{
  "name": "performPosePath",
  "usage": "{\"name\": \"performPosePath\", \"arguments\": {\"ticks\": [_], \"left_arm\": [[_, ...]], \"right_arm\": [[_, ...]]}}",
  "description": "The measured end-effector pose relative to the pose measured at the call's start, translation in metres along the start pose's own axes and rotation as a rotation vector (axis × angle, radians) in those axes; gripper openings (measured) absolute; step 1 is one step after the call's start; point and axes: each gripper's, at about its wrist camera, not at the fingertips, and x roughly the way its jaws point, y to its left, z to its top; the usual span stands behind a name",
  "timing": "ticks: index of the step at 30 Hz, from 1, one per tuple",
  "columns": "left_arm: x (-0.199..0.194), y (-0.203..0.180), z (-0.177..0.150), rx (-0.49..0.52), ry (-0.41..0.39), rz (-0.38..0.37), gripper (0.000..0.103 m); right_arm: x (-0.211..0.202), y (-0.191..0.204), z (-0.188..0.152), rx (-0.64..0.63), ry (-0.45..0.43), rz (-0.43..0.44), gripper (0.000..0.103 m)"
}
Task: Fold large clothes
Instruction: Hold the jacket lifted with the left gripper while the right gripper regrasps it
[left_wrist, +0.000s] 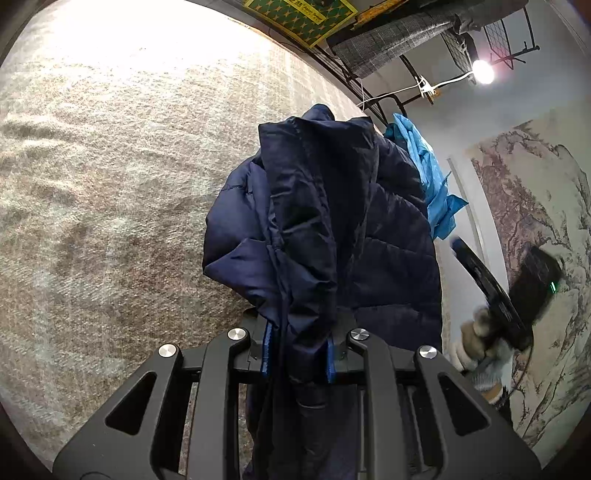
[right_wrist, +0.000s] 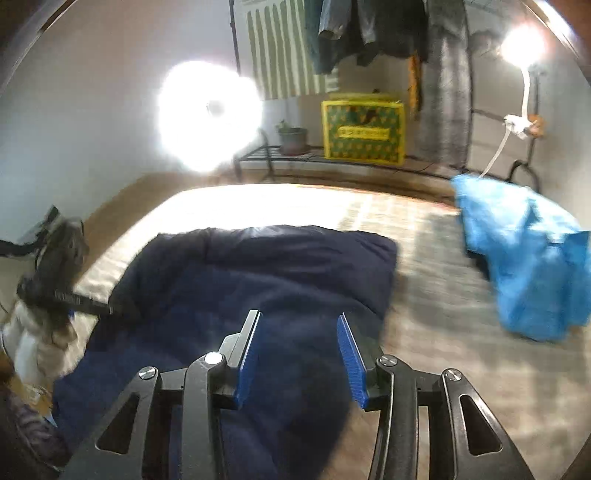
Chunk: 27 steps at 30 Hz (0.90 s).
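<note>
A navy puffer jacket (right_wrist: 258, 266) lies spread on a beige woven surface (right_wrist: 424, 332). My left gripper (left_wrist: 299, 332) is shut on a bunched fold of the jacket (left_wrist: 325, 221), which rises in front of the camera between the blue pads (left_wrist: 266, 350). In the right wrist view this same gripper (right_wrist: 85, 304) comes in from the left at the jacket's edge, held by a gloved hand. My right gripper (right_wrist: 299, 317) stands open over the near part of the jacket, with its blue pads (right_wrist: 351, 358) apart and nothing pinched. The left wrist view shows it blurred at the right (left_wrist: 491, 291).
A bright blue garment (right_wrist: 524, 258) lies crumpled on the surface to the right. Behind it stands a black rack (right_wrist: 266, 155) with a yellow-green box (right_wrist: 364, 127), a plant pot (right_wrist: 291, 140) and hanging clothes (right_wrist: 369, 29). Two lamps (right_wrist: 207, 114) glare strongly.
</note>
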Motion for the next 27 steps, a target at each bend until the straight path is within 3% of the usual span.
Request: {"name": "performPosePath", "arguments": {"ticks": [4,7,11,13,14,15,16,17,22,27], "left_arm": [[0.006,-0.003,-0.003,0.008,-0.001,0.005,0.022],[0.006,-0.001,-0.002,0.012,-0.001,0.011,0.025],[0.002,0.001,-0.001,-0.007,-0.011,0.014,0.03],[-0.003,0.0,-0.002,-0.004,-0.018,0.02,0.035],[-0.005,-0.001,-0.003,0.0,-0.022,0.022,0.042],[-0.007,-0.001,-0.004,-0.006,-0.022,0.023,0.055],[-0.007,0.0,-0.004,-0.018,-0.019,0.016,0.059],[-0.007,0.002,-0.004,-0.028,-0.017,0.015,0.063],[0.01,0.017,-0.002,-0.107,0.032,-0.017,0.063],[0.016,0.029,0.001,-0.151,0.029,-0.089,0.063]], "right_arm": [[0.062,-0.016,0.01,0.021,0.08,-0.024,0.041],[0.086,-0.026,-0.013,0.048,0.153,-0.024,0.038],[0.075,-0.018,-0.011,0.012,0.158,-0.066,0.038],[0.054,-0.023,-0.011,0.051,0.13,-0.055,0.045],[0.042,-0.027,-0.015,0.075,0.114,-0.038,0.051],[0.027,-0.034,-0.021,0.113,0.099,-0.002,0.063],[0.02,-0.041,-0.026,0.138,0.098,0.025,0.07],[0.012,-0.048,-0.033,0.166,0.102,0.049,0.07],[-0.008,-0.076,-0.078,0.358,0.143,0.144,0.07],[0.005,-0.09,-0.109,0.517,0.162,0.28,0.072]]}}
